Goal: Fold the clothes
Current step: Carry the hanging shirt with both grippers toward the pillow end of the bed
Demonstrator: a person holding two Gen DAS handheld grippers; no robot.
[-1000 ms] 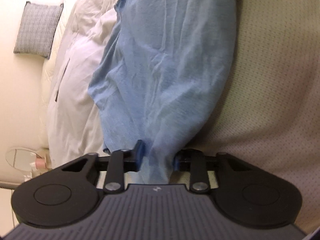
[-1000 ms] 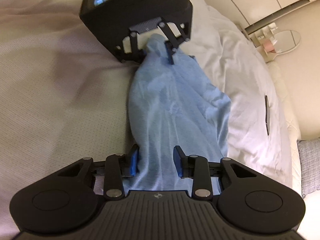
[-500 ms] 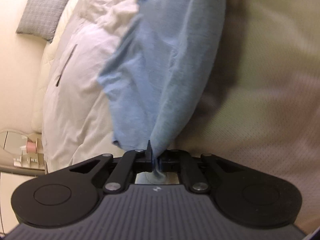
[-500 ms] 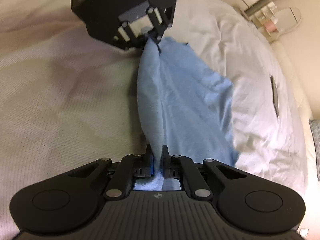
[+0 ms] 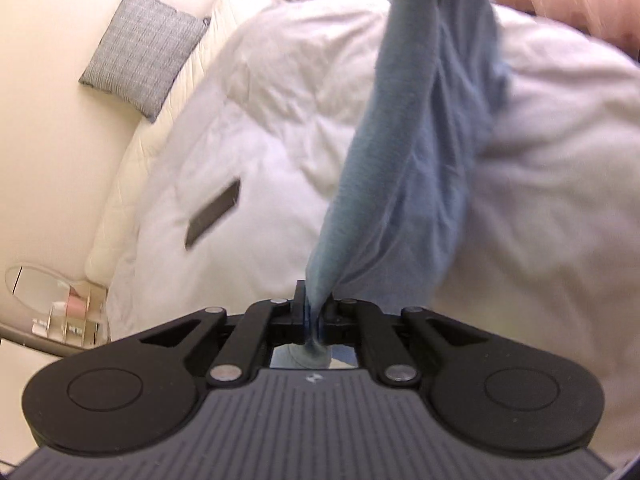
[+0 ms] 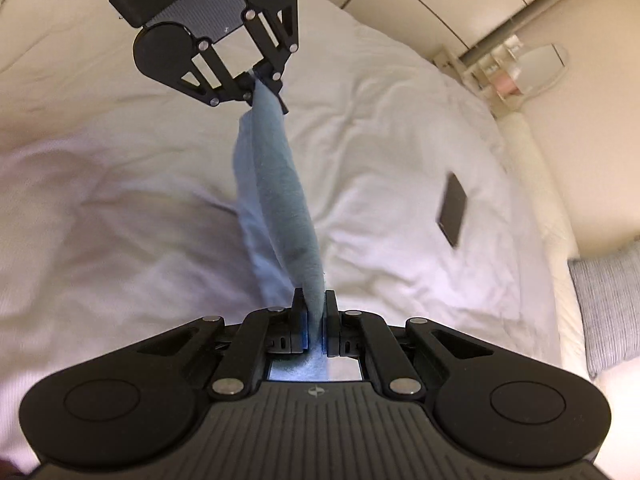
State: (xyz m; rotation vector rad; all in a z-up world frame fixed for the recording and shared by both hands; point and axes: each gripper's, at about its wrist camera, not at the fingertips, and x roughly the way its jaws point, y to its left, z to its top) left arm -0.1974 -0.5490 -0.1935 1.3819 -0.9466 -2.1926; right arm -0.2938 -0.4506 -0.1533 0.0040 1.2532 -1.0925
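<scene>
A light blue garment (image 6: 284, 208) hangs in the air above the bed, stretched between my two grippers. My right gripper (image 6: 315, 304) is shut on one end of it at the bottom of the right wrist view. The left gripper (image 6: 264, 88) shows there too, higher up and farther off, pinching the opposite end. In the left wrist view the left gripper (image 5: 316, 304) is shut on a bunched corner of the blue garment (image 5: 404, 168), which drapes upward and to the right in loose folds. The rest of the cloth hangs below the taut edge.
A white duvet (image 6: 380, 128) covers the bed under the garment. A dark flat phone-like object (image 6: 452, 208) lies on it. A grey cushion (image 5: 140, 48) leans at the bed's edge. A small round table (image 6: 532, 68) with bottles stands beside the bed. A hand (image 5: 580, 4) shows at the upper right.
Both grippers went from open around the garment to shut on it, then lifted it off the bed. The cloth now hangs stretched between them over the white duvet.
</scene>
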